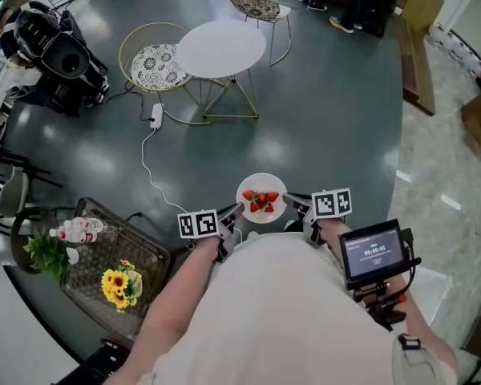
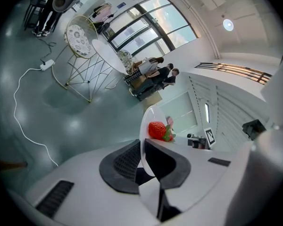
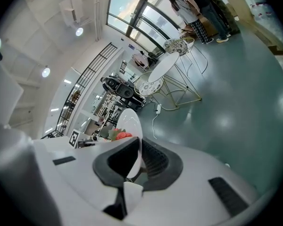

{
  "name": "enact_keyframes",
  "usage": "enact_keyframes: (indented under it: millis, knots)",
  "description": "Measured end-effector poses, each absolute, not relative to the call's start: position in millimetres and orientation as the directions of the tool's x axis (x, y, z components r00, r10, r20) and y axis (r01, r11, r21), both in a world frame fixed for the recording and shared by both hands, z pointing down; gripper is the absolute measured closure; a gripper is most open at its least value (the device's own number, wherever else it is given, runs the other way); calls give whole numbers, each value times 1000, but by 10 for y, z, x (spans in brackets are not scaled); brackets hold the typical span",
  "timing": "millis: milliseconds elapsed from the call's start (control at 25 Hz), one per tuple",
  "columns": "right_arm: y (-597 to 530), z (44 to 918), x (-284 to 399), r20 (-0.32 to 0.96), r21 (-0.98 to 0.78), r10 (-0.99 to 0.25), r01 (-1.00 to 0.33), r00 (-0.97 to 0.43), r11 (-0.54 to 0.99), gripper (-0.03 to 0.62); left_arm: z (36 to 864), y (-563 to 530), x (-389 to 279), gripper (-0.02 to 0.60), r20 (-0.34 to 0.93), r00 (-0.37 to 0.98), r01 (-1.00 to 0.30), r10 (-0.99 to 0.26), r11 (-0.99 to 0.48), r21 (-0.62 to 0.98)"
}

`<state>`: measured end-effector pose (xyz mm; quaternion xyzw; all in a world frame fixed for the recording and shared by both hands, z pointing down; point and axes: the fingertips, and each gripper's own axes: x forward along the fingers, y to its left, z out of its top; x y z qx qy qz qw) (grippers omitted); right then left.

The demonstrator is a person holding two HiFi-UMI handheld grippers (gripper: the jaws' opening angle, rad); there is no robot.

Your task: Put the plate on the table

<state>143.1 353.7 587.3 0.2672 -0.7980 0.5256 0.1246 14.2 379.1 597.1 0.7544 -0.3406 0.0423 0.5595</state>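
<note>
"Standing well ahead, is the white table [image 1: 220, 48] carrying the plate [image 1: 261, 180]?"
"No. The plate is hanging over the floor, the left gripper [image 1: 237, 210] and right gripper [image 1: 290, 201] each clamping its rim tightly; strawberries [image 1: 260, 200] are lying on it."

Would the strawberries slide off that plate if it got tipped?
Probably. The strawberries lie loose on a smooth, shallow white plate, so a tilt could send them sliding. The plate looks stiff: the left gripper and right gripper hold it only by opposite rims.
</note>
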Motion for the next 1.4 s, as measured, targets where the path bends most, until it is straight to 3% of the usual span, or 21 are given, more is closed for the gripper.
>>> enact_keyframes:
  millis: [400, 760, 960, 1160, 1400]
  knots:
    - [3573, 5891, 1467, 464, -805, -307, -540, -831, 245, 574, 5970, 3805, 184, 563, 448, 792, -563, -414, -214, 798]
    - [3536, 5885, 1597, 415, -872, -327, -474, -849, 124, 574, 5768, 3692, 299, 563, 350, 838, -488, -419, -287, 824]
    - [3606, 5937, 1585, 400, -898, -296, -435, -867, 60, 574, 5762, 3733, 286, 563, 336, 837, -477, -432, -273, 835]
    - [3626, 5911, 1504, 386, -907, -258, -416, -886, 69, 574, 5700, 3848, 203, 564, 244, 851, -365, -465, -190, 911]
    - [3717, 5890, 1360, 378, -913, -208, -400, -902, 74, 574, 5671, 3952, 74, 563, 287, 833, -424, -473, -212, 881]
